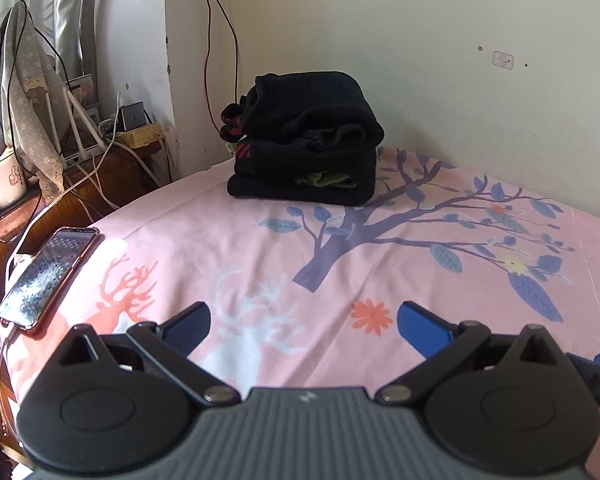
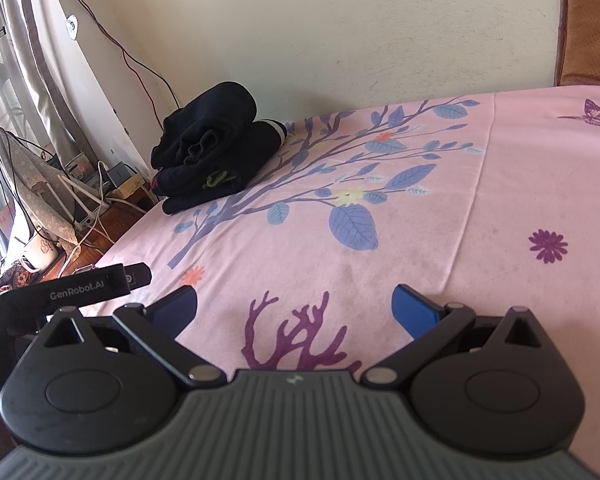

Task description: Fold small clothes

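A stack of folded dark clothes (image 1: pixel 306 144) sits at the far side of the pink printed bed sheet (image 1: pixel 260 248), near the wall; a bit of green cloth and some red show in it. It also shows in the right wrist view (image 2: pixel 216 152) at the far left. My left gripper (image 1: pixel 304 316) is open and empty, low over the sheet, well short of the stack. My right gripper (image 2: pixel 294 300) is open and empty over the sheet. The left gripper's body (image 2: pixel 96 284) shows at the left of the right wrist view.
A phone (image 1: pixel 48 276) on a cable lies at the bed's left edge. A wooden side table (image 1: pixel 80 200) with cables, a mug (image 1: pixel 2 184) and a cloth-covered fan (image 1: pixel 24 92) stands to the left. The wall is behind the stack.
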A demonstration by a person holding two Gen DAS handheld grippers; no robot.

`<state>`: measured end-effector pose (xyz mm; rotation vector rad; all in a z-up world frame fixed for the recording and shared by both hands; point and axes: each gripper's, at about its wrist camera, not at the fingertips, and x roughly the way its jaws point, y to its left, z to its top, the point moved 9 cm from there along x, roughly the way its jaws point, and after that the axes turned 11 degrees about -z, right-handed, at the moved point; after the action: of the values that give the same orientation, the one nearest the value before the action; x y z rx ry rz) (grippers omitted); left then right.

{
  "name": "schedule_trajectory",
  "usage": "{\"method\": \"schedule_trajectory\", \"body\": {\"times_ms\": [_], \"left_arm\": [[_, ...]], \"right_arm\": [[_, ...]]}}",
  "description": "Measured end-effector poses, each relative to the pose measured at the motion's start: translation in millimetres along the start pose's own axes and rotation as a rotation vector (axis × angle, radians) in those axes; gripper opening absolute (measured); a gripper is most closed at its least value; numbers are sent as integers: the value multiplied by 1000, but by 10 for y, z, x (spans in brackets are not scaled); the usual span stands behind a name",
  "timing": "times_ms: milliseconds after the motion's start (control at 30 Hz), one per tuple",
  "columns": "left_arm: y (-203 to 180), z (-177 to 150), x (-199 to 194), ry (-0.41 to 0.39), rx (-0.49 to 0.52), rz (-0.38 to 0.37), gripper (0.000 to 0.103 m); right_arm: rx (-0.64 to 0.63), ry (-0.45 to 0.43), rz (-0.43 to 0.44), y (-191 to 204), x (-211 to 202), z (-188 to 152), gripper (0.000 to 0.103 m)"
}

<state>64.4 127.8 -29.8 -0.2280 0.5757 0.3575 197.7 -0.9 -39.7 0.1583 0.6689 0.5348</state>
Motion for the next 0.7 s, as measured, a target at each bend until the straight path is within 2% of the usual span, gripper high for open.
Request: {"method": "schedule_trajectory", "body": {"times_ms": [300, 467, 700], "left_arm": [[-49, 64, -102, -27, 62, 34, 103], [-54, 75, -112, -14, 78, 74, 103], [-14, 31, -105, 17, 44, 83, 103]], "right_arm": [[0, 0, 0, -3, 0, -2, 103], [-1, 0, 0, -1, 1, -4, 103], [-1, 0, 1, 1, 1, -5, 103]]}}
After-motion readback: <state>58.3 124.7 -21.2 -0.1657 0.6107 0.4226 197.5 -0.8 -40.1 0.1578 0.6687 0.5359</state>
